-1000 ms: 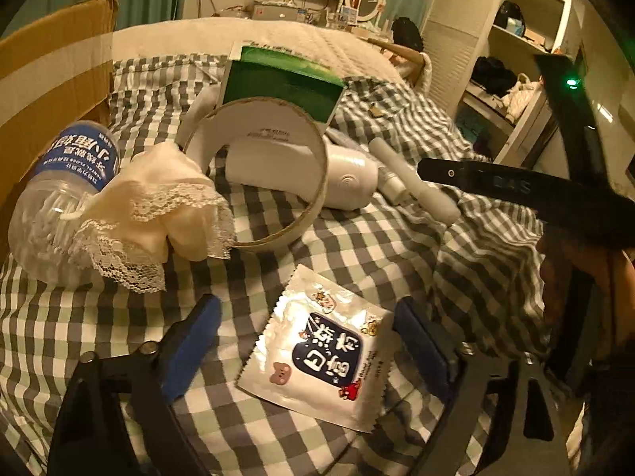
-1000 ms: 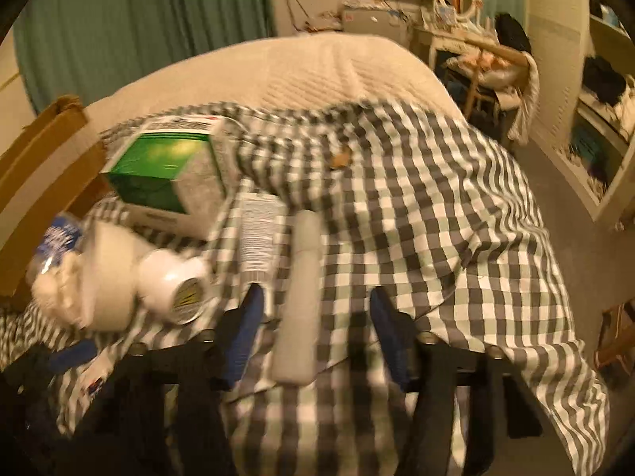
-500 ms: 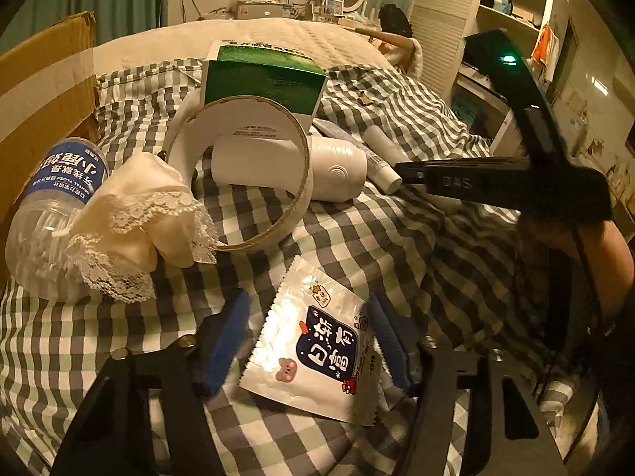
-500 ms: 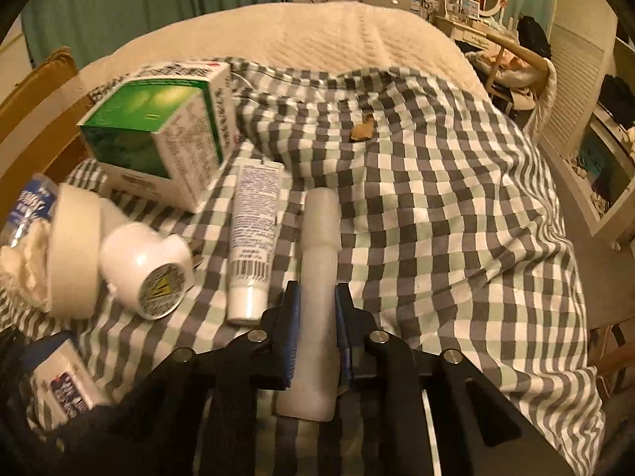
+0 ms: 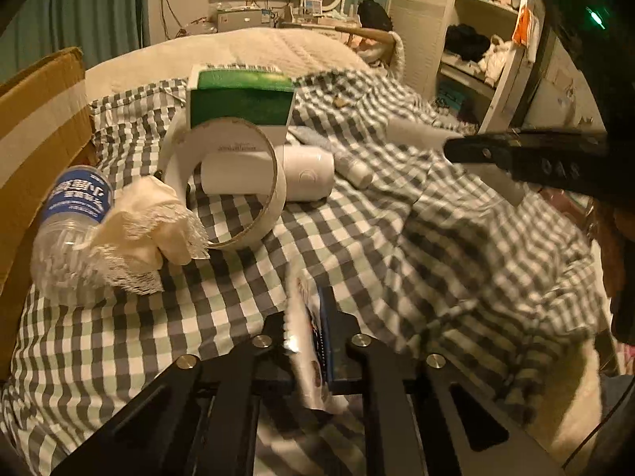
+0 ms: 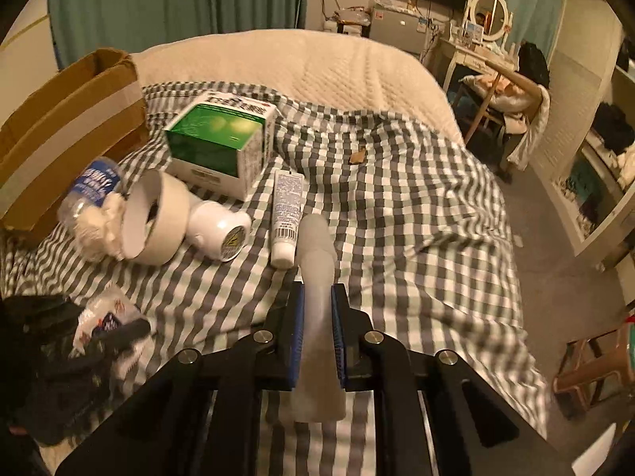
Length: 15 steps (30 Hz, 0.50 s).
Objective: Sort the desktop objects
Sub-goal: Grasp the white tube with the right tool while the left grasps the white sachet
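Both grasps look made: the left tool (image 5: 313,333) pinches the snack packet (image 5: 307,341) above the bed, the right tool (image 6: 317,325) clamps the white tube (image 6: 315,297), so next comes carrying them toward the cardboard box (image 6: 67,135) at ten o'clock.

Soft woven checked cloth (image 6: 416,206) covers the bed, rumpled and matt. At 10 o'clock in the right wrist view, a rough brown cardboard box (image 6: 59,127) carries 1 pale strip of tape. The green carton (image 6: 222,139) shows a slight printed sheen. Clear crinkled plastic makes the bottle (image 5: 63,230); frilly lace cloth (image 5: 147,234) drapes it. The tape roll (image 5: 238,182) looks papery. The left gripper (image 5: 313,333) pinches a glossy foil sachet (image 5: 305,341); the right gripper (image 6: 317,317) clamps a frosted, matt tube (image 6: 315,277).
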Each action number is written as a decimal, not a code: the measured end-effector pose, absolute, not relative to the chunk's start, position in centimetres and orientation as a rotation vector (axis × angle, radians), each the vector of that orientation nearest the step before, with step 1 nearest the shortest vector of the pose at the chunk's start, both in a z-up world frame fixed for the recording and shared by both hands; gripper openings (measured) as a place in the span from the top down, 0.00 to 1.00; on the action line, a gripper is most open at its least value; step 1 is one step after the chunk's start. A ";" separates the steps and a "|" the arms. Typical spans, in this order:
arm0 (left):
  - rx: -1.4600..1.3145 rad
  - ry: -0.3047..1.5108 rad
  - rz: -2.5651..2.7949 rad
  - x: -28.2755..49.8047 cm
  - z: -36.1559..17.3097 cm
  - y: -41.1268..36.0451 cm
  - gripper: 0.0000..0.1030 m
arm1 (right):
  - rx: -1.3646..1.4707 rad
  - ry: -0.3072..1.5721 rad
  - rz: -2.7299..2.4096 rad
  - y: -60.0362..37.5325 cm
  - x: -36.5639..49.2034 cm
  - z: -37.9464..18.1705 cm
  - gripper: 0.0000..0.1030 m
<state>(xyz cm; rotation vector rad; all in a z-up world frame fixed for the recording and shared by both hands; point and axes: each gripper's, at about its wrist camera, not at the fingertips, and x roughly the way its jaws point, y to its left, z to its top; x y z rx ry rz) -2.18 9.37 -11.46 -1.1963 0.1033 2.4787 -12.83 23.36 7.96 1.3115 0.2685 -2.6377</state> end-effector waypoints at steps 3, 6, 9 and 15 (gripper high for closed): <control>-1.149 0.070 2.510 -1.9 -9.9 8.8 0.93 | 1.296 0.280 -2.650 23.3 -11.1 9.4 0.88; -1.134 0.009 2.529 -1.8 -8.5 8.2 0.94 | 1.280 0.306 -2.658 22.9 -9.8 10.9 0.88; -1.129 -0.100 2.529 -1.5 -7.0 6.7 0.96 | 1.256 0.330 -2.659 22.0 -8.4 12.6 0.88; -0.998 -0.217 2.568 -0.5 -2.9 3.9 0.96 | 1.177 0.432 -2.672 19.1 -5.3 16.7 0.88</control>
